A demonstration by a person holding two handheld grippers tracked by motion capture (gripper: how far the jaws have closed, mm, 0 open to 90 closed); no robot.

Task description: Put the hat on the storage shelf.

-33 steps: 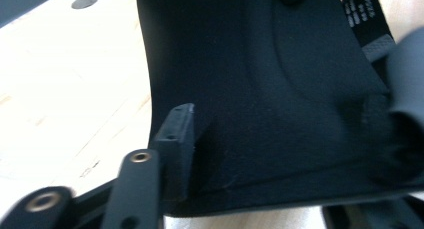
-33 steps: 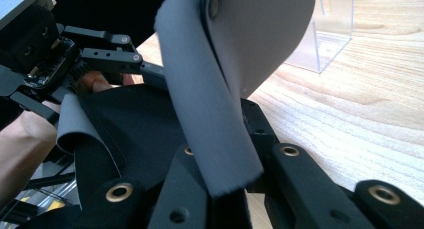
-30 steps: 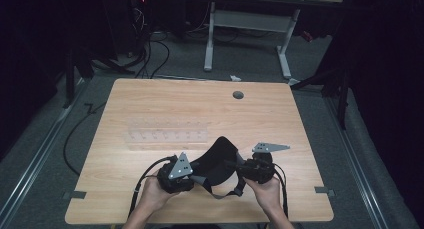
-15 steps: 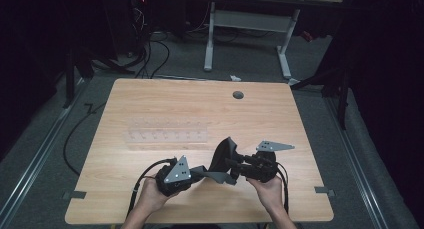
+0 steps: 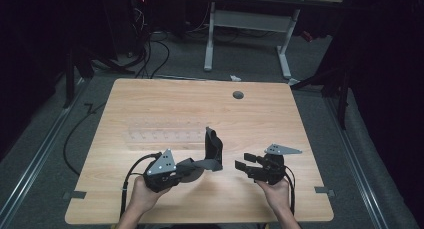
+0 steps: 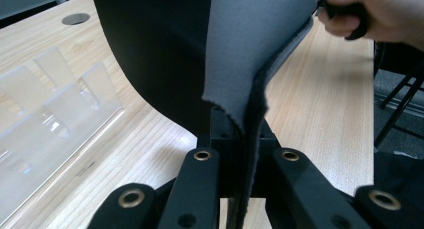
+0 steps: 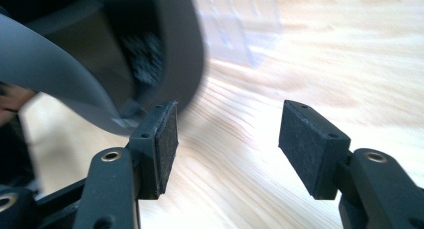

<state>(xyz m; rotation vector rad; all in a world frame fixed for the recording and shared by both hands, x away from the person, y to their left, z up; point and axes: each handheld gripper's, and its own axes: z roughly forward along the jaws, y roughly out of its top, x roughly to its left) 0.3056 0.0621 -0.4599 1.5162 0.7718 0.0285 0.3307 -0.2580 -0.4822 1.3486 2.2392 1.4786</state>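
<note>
left tool (image 5: 197, 165) pinches pad (image 5: 212, 148) | black, grey-lined, curled upright

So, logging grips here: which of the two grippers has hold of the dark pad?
The left gripper: its jaws are shut on the dark pad. The right gripper stands apart from it, jaws open.

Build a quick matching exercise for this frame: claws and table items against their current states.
Column 1:
1. left claw
2. right claw
3. dark flexible pad
4. clear acrylic rack

Column 2:
A. open, holding nothing
B. lies flat on the table
C. shut on the pad's edge
D. bent upward, held at one end

Pairs: 1-C, 2-A, 3-D, 4-B
</note>
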